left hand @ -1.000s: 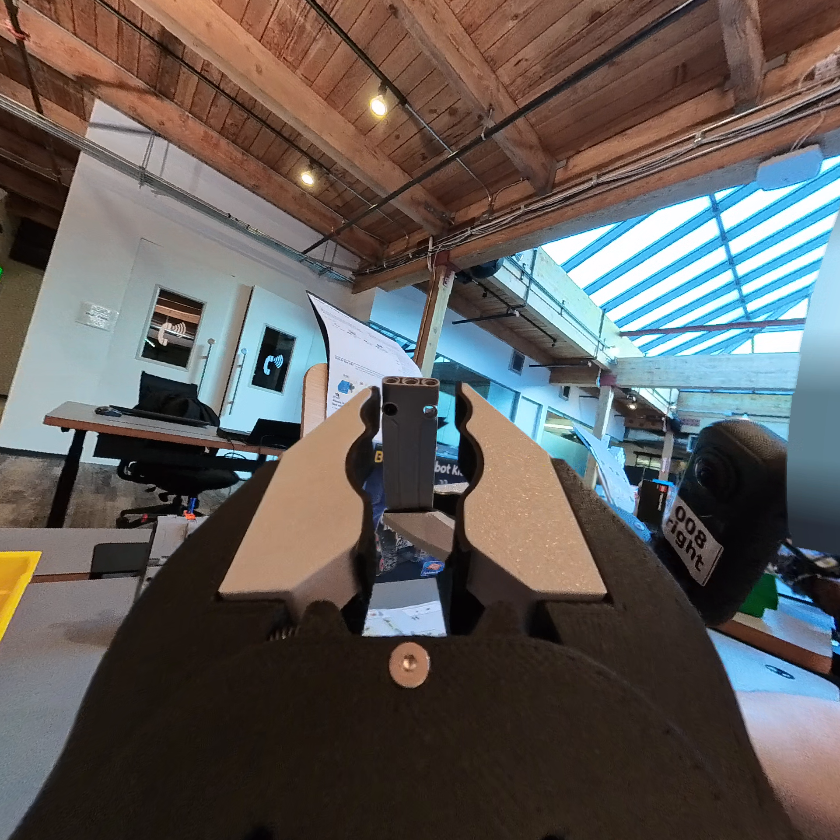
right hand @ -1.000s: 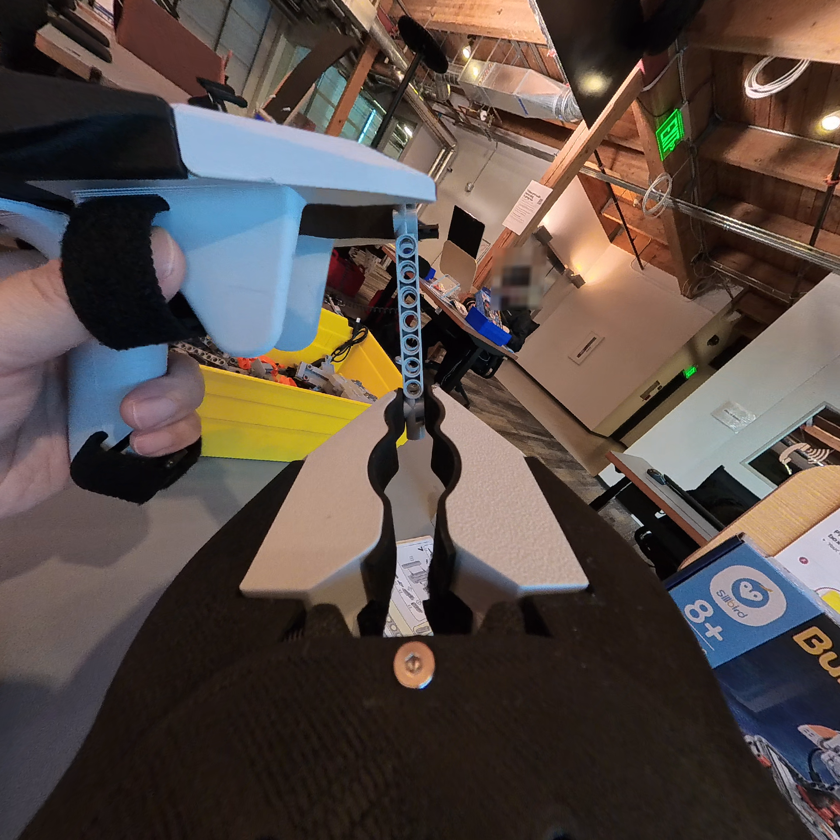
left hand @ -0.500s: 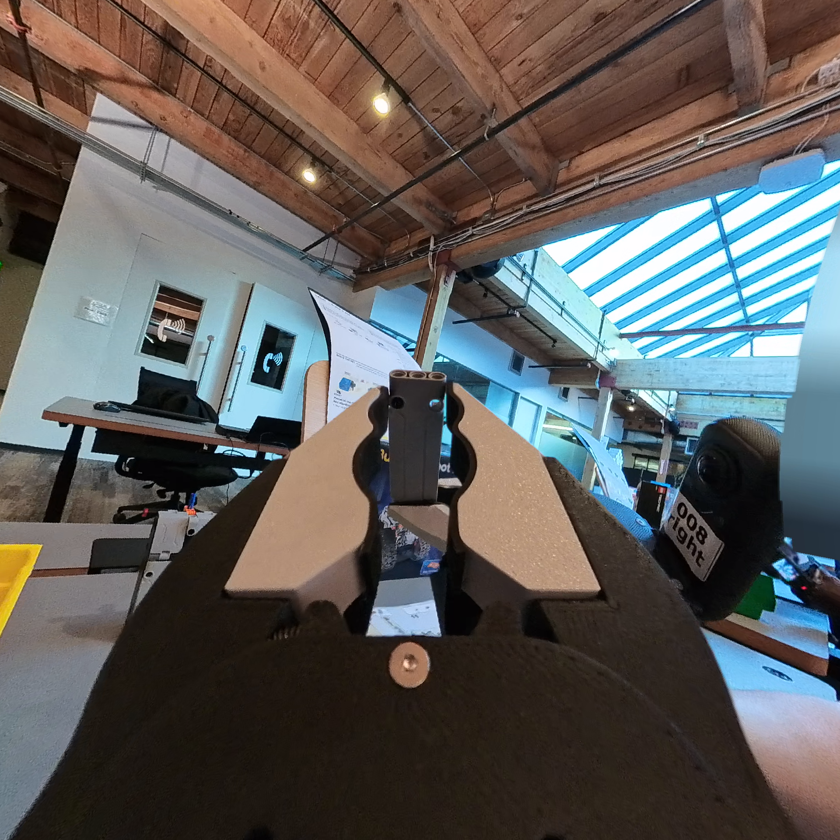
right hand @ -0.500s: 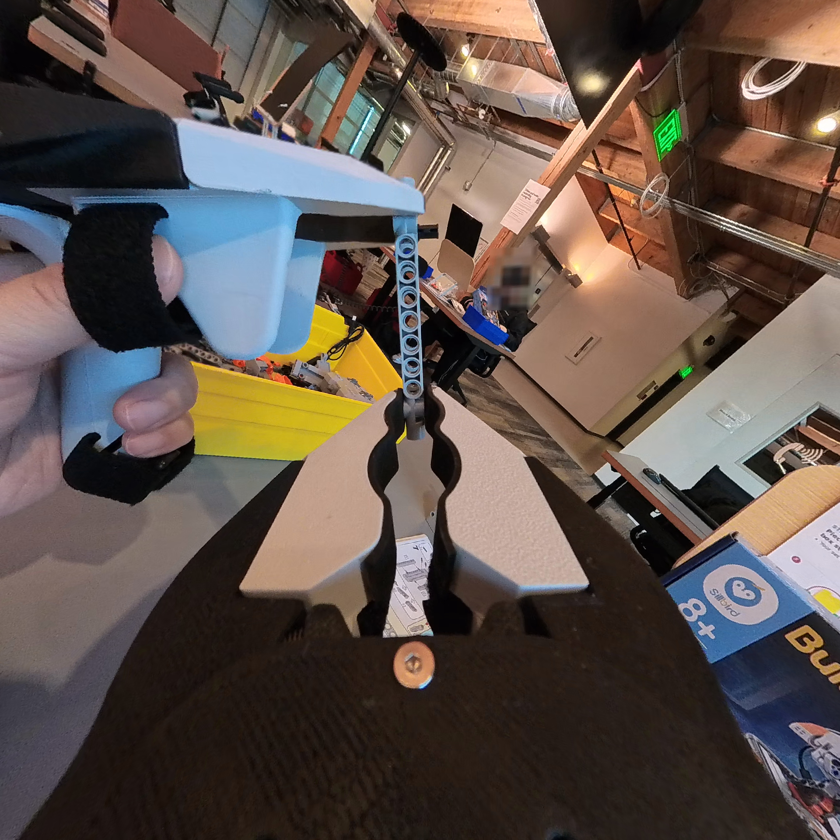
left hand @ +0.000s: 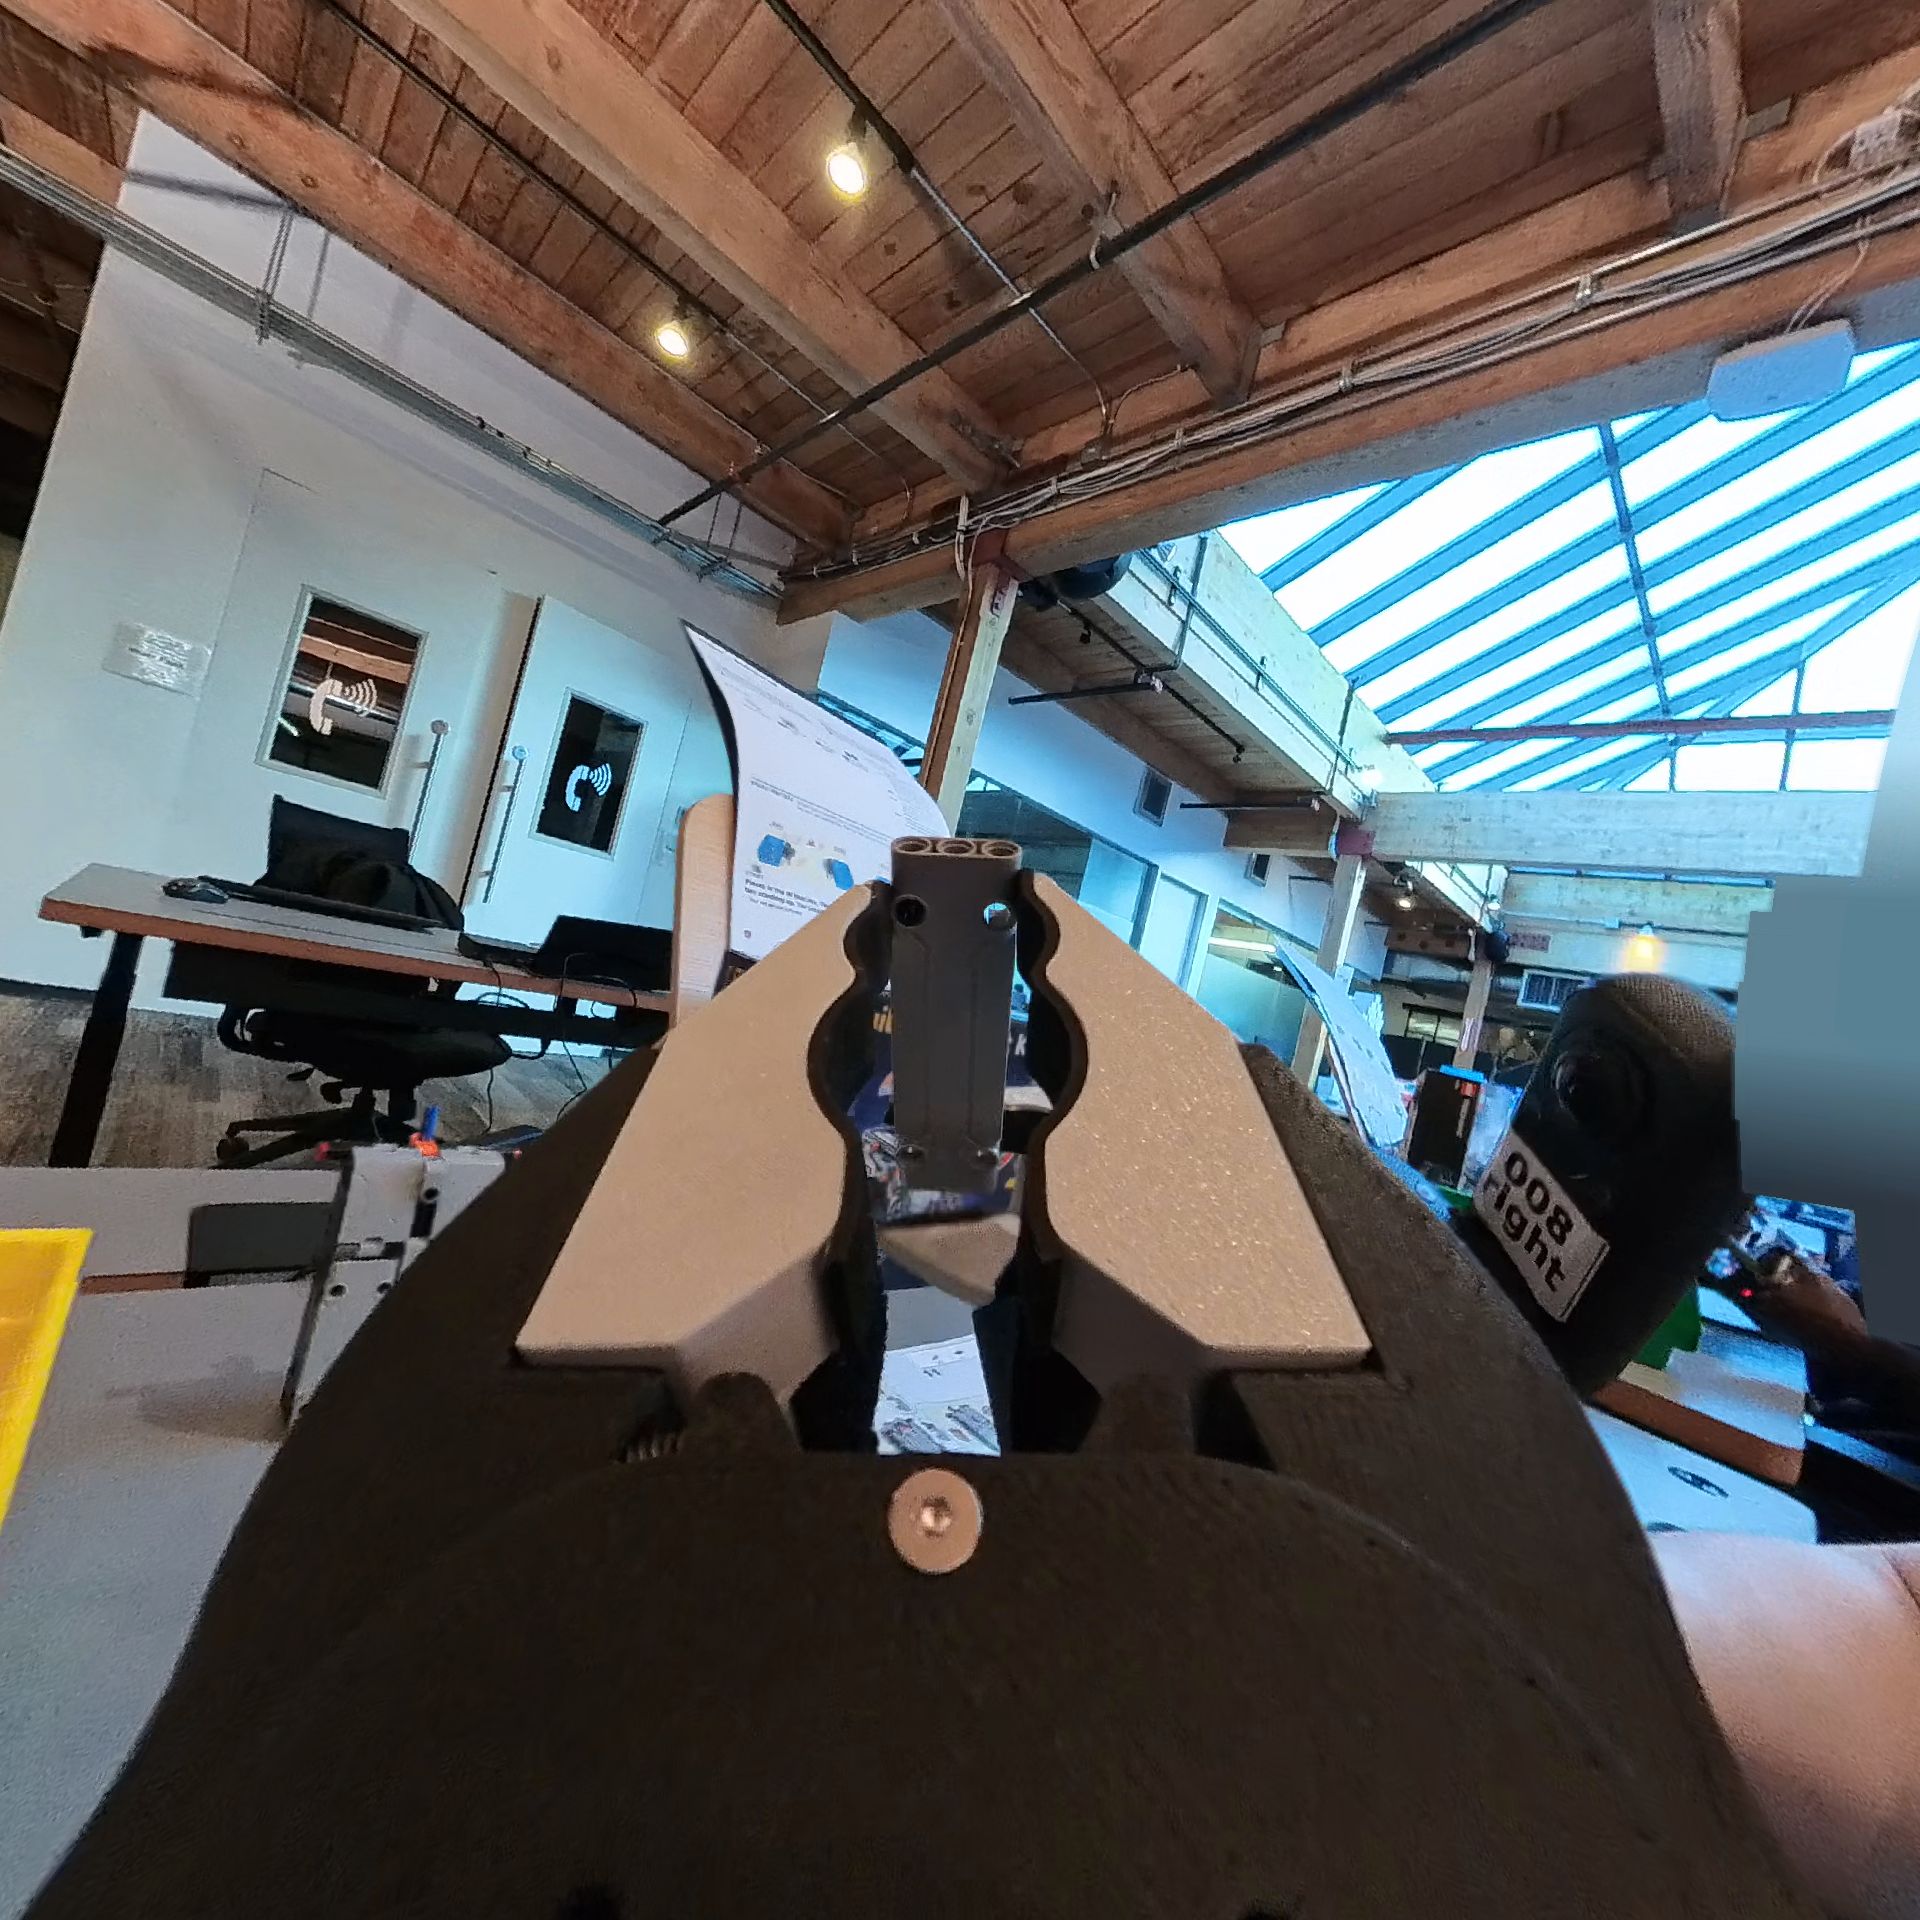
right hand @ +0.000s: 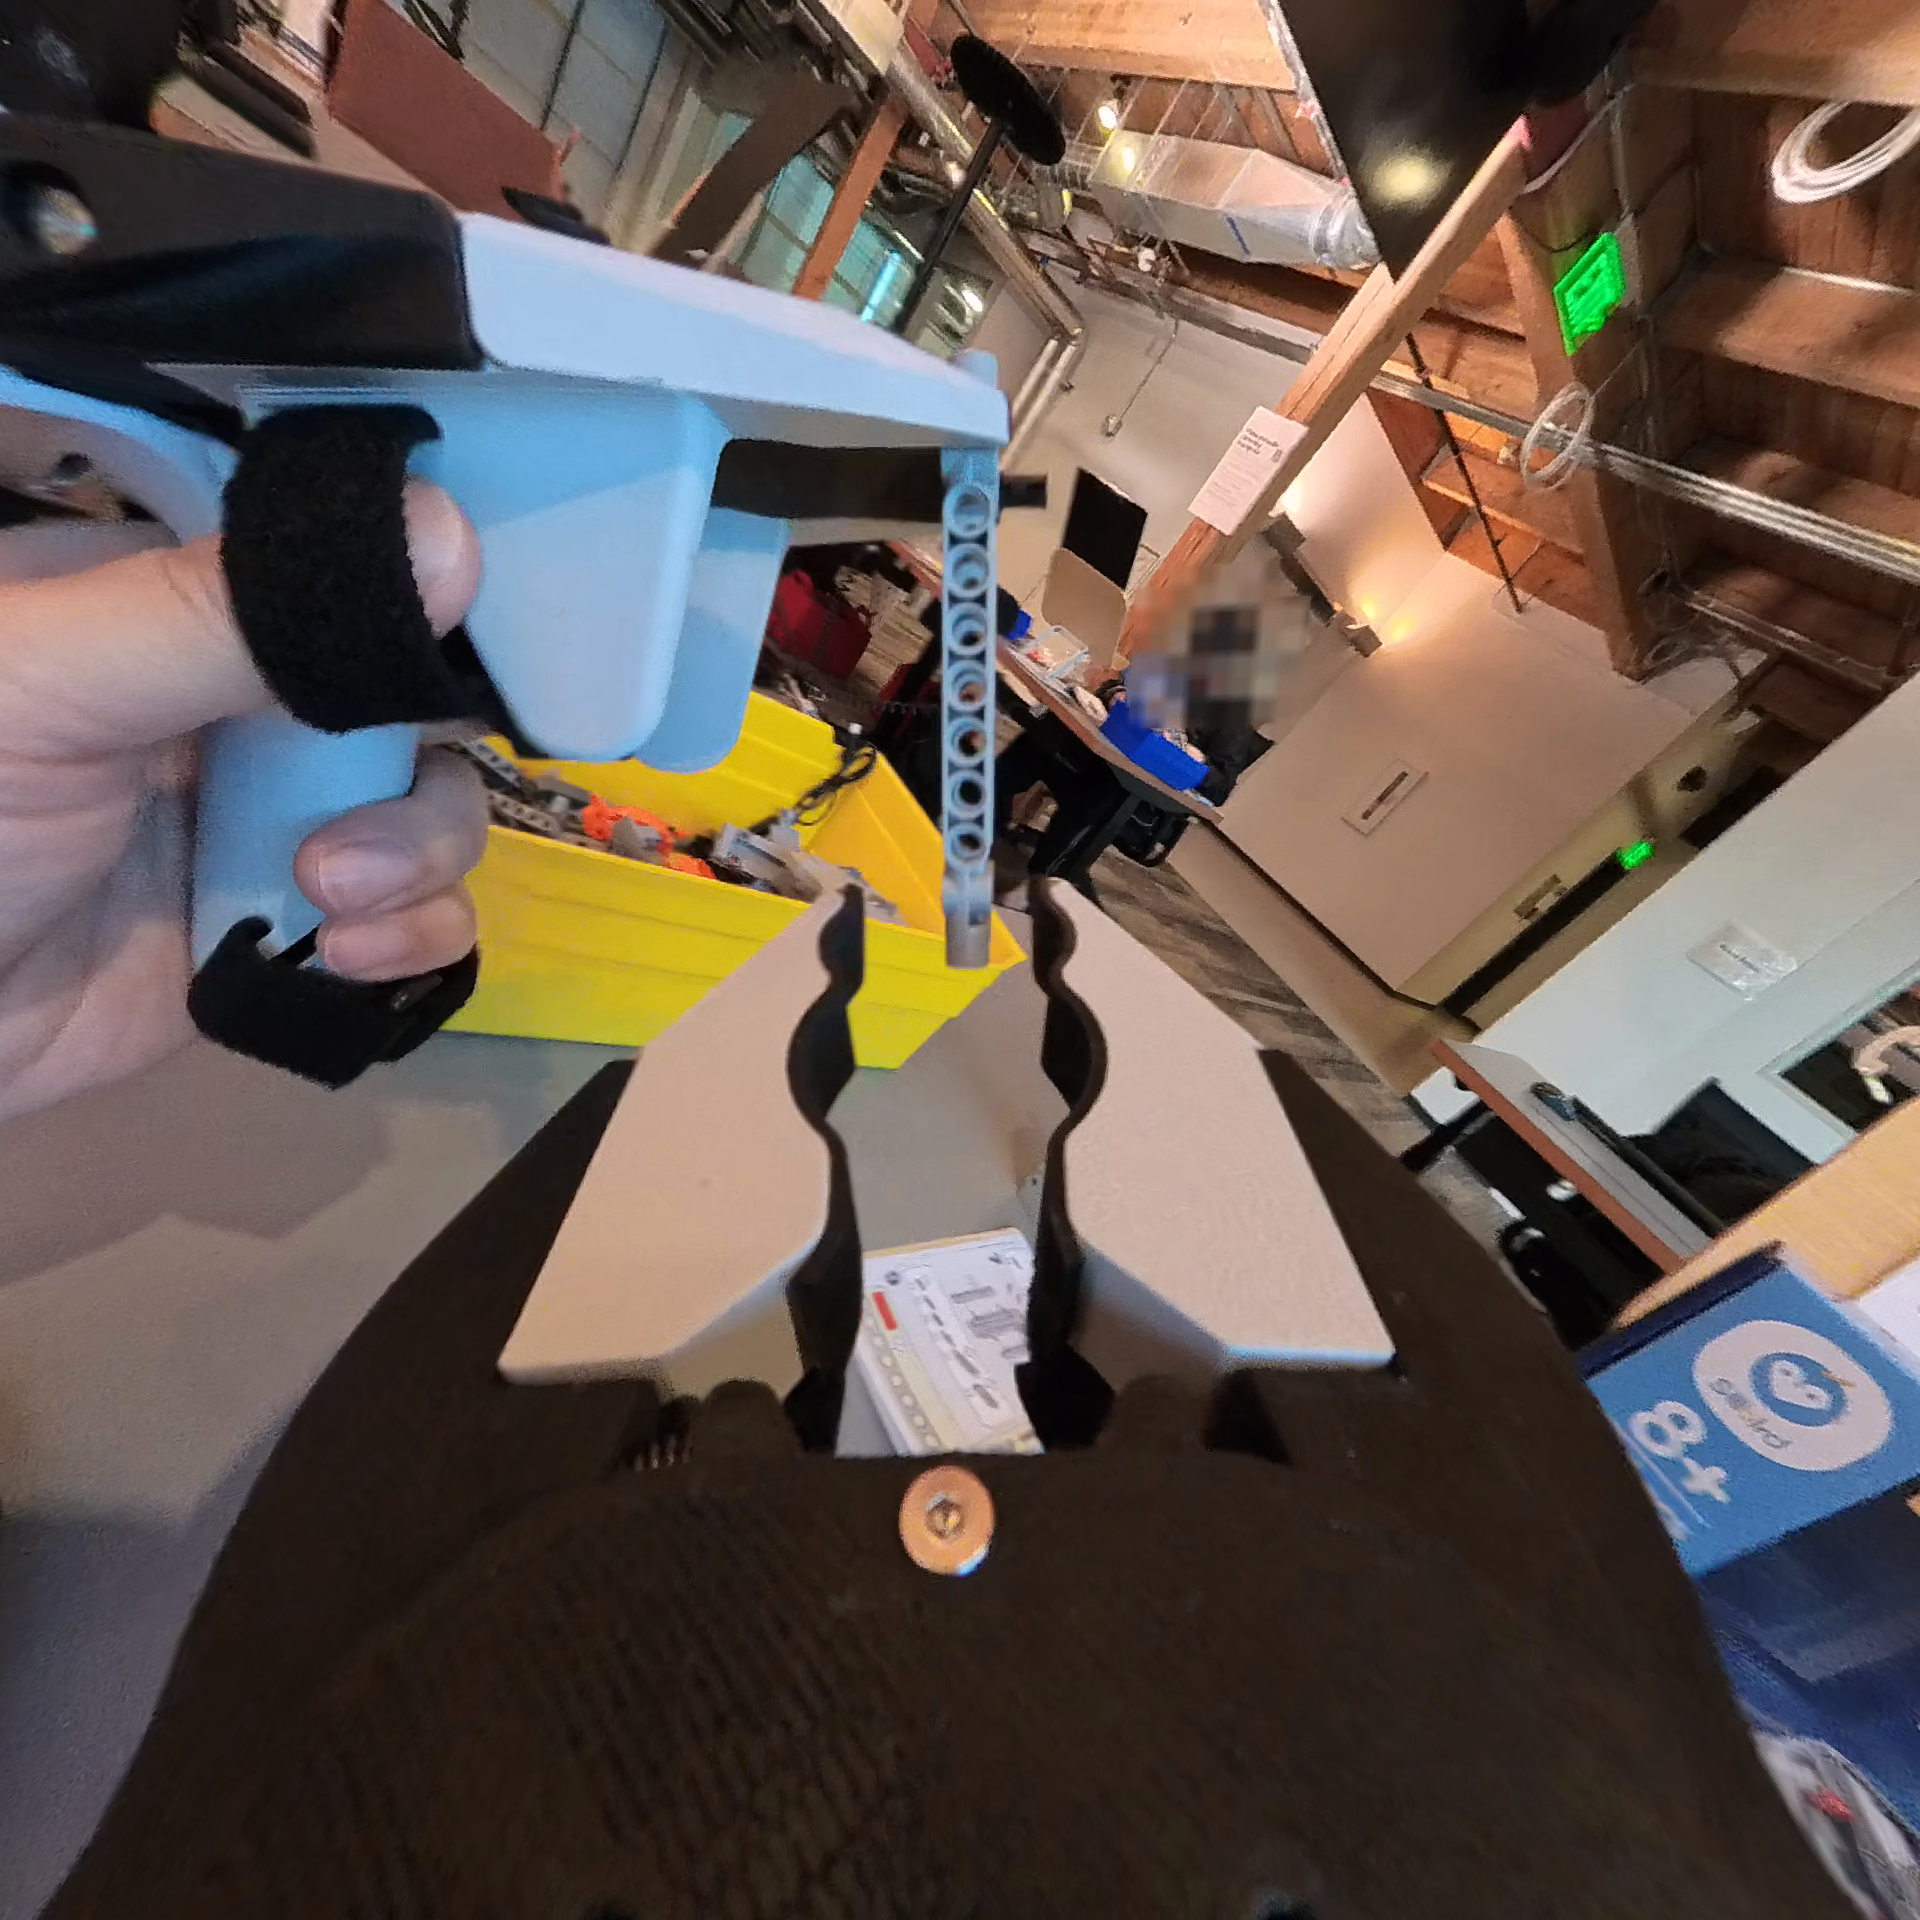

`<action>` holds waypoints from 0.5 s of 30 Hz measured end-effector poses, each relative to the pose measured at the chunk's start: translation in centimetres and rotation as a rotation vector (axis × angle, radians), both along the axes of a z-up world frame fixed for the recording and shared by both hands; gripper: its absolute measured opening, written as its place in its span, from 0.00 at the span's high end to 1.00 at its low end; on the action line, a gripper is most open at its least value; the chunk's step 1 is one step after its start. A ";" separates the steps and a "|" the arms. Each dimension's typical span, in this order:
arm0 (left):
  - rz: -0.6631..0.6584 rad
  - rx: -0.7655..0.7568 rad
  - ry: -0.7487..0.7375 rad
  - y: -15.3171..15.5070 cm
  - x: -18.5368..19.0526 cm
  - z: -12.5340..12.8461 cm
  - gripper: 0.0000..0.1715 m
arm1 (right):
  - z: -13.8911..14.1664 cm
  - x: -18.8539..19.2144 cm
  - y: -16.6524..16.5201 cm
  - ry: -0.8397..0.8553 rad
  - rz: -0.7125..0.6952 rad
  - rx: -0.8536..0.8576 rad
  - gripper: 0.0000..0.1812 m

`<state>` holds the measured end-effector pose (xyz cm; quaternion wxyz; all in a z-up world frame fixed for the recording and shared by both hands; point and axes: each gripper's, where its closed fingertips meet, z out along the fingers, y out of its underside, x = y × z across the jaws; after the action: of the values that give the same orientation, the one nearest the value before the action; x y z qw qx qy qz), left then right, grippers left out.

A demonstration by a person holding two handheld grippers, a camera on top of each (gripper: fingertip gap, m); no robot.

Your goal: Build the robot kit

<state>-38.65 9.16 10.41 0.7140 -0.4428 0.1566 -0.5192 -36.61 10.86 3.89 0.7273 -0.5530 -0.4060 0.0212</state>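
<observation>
My left gripper (left hand: 954,894) is shut on a grey beam (left hand: 954,1018) that stands between its fingertips. In the right wrist view the same light grey beam with a row of holes (right hand: 968,686) hangs straight down from the left gripper's tip (right hand: 966,416), which a hand (right hand: 104,790) holds. A small grey connector (right hand: 969,920) sits on the beam's lower end. My right gripper (right hand: 945,904) is open, its jaws apart on either side of the connector without gripping it. The right gripper's black body (left hand: 1621,1143) shows at the right of the left wrist view.
A yellow bin (right hand: 675,966) with several loose parts stands on the grey table (right hand: 208,1299) behind the beam. A printed instruction sheet (right hand: 945,1340) lies below my right gripper. A blue box (right hand: 1766,1413) is at the right. A propped instruction page (left hand: 821,790) stands ahead. Some 7 cm of space lies between my two pairs of fingers.
My right gripper was shut on the connector at the beam's lower end and has opened and let it go. My left gripper still holds the beam.
</observation>
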 end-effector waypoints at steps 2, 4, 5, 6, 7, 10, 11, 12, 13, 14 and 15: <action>0.011 -0.020 -0.004 0.5 -1.1 0.0 0.88 | -0.3 -0.3 -0.6 -0.004 0.061 -0.002 0.76; 0.032 -0.039 0.009 1.0 -2.8 -0.1 0.88 | -1.0 -0.3 -2.0 -0.098 0.181 0.015 0.75; 0.036 -0.050 0.023 1.1 -3.7 -0.1 0.88 | -1.9 0.1 -2.4 -0.179 0.251 0.002 0.80; 0.029 -0.058 0.038 1.1 -4.5 -0.1 0.88 | -3.3 0.6 -2.6 -0.253 0.346 -0.059 0.84; 0.020 -0.069 0.059 1.0 -5.3 -0.2 0.87 | -4.9 1.1 -2.5 -0.280 0.439 -0.169 0.84; 0.015 -0.086 0.094 0.7 -7.1 -0.3 0.87 | -9.6 1.7 -0.8 -0.178 0.659 -0.584 0.87; 0.012 -0.085 0.090 0.7 -7.5 -0.2 0.87 | -10.8 1.5 -0.1 -0.130 0.704 -0.646 0.90; 0.008 -0.081 0.085 0.5 -7.7 -0.1 0.87 | -12.2 1.5 0.9 -0.129 0.704 -0.682 0.91; 0.002 -0.080 0.088 0.4 -7.9 0.0 0.87 | -13.7 1.3 1.3 -0.170 0.716 -0.710 0.91; -0.003 -0.081 0.097 0.3 -7.9 0.0 0.88 | -15.0 1.0 1.5 -0.216 0.731 -0.730 0.92; -0.006 -0.081 0.108 0.2 -7.9 0.0 0.88 | -15.9 0.7 1.8 -0.251 0.735 -0.726 0.92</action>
<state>-46.59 9.35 10.41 0.6842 -0.4984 0.1751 -0.5028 -35.90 12.64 -11.96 0.3793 -0.5886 -0.6235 0.3477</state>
